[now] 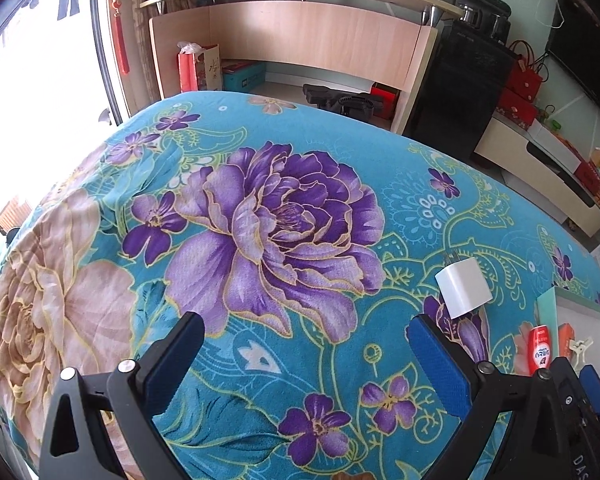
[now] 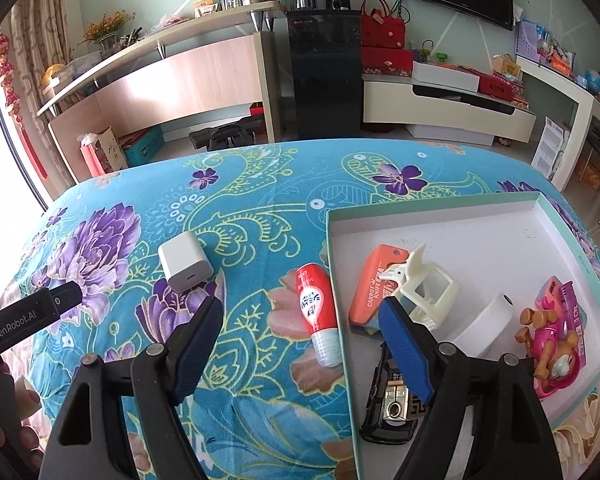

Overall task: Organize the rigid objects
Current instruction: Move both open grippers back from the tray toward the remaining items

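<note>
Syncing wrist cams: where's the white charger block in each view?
Left wrist: white charger block right of centre, on the cloth just beyond the right fingertip.
Right wrist: white charger block left of centre, on the cloth.
Shared landmark: red bottle lying beside the tray.

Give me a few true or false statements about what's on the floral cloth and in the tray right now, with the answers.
1. The white charger lies on the floral cloth, outside the tray. True.
2. The red tube is inside the tray. False: it lies on the cloth beside the tray's left wall.
3. The right claw is open and holds nothing. True.
4. The orange knife case is in the tray. True.
5. The left claw grips the charger. False: it is open and empty.
</note>
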Motion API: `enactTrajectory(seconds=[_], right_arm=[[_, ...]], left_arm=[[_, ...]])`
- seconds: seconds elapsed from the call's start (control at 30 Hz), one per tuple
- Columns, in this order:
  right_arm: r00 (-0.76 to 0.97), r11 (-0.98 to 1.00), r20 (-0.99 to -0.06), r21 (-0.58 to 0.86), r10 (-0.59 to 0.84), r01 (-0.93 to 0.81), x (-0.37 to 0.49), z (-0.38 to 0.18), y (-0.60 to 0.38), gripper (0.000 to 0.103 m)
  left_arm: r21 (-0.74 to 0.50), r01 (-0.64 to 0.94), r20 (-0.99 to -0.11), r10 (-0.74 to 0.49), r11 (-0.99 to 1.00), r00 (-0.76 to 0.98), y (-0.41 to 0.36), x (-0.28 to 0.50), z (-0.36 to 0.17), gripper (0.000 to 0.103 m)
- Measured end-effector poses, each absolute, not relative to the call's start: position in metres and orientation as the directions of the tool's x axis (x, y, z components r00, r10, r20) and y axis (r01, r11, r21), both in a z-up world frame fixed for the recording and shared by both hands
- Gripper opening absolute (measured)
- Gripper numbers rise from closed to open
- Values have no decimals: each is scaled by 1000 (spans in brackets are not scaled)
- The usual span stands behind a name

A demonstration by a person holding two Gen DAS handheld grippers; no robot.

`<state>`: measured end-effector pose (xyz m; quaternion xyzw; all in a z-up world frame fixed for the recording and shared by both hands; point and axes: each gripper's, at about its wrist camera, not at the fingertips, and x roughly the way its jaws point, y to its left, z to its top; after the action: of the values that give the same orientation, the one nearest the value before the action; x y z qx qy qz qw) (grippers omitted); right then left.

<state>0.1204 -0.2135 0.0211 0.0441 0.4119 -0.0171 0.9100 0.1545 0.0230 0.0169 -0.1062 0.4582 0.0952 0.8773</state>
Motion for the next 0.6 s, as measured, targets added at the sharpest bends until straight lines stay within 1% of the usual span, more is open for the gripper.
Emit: enactTrajectory(seconds=[0.17,0.3,0.4,0.6], right_arm=[[665,993,-743,117,72,23,122,20,-205,81],[671,995,-737,98,81,-12,122,20,-196,81],[654,994,-749,107,103,-35,123,14,-191,81],[626,997,-777,70,66,-19,127,2,-187,81]], left_arm=[[-109,-280,-828,69,954,557,32,154,15,103],[-119,-302,-833,70,946,549,41,153,13,103],[-123,-311,-836,71,942,544,45,153,11,103],[-137,-322,-841,62,937,537,51,152,7,103]])
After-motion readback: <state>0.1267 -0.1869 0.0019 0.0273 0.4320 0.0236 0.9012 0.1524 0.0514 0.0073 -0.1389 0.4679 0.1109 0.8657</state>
